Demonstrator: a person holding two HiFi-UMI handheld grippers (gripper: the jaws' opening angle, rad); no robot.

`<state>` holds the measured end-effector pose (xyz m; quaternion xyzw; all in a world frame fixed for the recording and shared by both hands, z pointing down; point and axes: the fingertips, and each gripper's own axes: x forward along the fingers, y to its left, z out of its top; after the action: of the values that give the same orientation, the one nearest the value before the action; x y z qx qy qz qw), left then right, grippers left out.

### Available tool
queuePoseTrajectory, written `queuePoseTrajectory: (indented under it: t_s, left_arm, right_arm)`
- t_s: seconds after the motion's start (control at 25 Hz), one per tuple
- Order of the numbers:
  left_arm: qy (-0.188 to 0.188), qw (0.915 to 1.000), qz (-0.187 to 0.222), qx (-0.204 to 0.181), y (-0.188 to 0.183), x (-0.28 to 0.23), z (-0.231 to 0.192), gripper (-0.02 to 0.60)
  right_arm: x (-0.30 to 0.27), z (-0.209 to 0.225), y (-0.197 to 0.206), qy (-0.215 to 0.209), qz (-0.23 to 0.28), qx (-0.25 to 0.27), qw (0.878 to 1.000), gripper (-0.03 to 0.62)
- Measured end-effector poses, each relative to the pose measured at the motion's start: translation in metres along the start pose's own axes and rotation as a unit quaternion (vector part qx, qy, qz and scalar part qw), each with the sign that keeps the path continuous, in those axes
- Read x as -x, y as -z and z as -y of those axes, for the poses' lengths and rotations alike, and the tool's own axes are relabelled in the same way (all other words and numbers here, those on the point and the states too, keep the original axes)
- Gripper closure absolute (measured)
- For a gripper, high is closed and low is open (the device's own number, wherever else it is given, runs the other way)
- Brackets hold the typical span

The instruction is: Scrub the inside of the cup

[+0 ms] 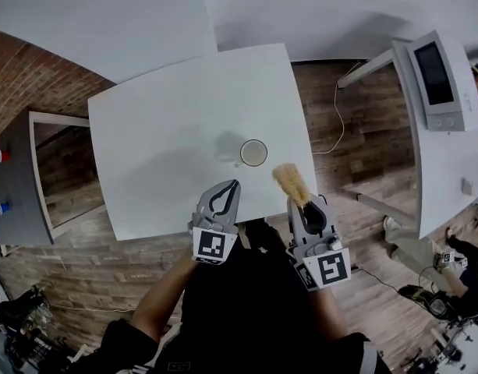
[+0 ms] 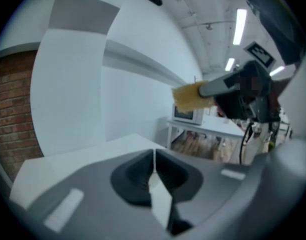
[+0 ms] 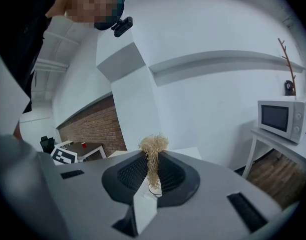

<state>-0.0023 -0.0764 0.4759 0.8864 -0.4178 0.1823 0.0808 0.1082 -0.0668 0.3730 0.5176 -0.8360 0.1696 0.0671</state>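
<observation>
Standing upright on white table, cup — interior pale; right claw grasping fibrous scrubber, left claw clenched.

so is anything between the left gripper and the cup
Nothing. In the head view, only bare white table lies between the left gripper and the cup.

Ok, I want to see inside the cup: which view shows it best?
The head view: it looks down into the cup, upright on the white table. The right gripper view shows perhaps a bit of rim below the brush; the left gripper view shows none of it.
</observation>
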Motion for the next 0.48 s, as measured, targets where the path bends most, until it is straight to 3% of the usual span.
queuePoseTrajectory:
  t_s: [0.08, 0.24, 0.48]
  left_arm:
    - [0.013, 0.9998, -0.016, 0.000, 0.018, -0.013, -0.003, 0.557]
    - [0.017, 0.9977, -0.041, -0.050, 0.053, -0.036, -0.007, 0.526]
    - [0.044, 0.9916, -0.082, -0.089, 0.092, -0.069, -0.004, 0.459]
  right_arm:
    - [-0.009, 0.002, 0.005, 0.001, -0.009, -0.003, 1.000, 0.556]
    - [-0.023, 0.008, 0.018, 0.002, -0.034, 0.006, 0.999, 0.556]
    - [-0.033, 0.014, 0.040, 0.004, -0.076, 0.019, 0.997, 0.556]
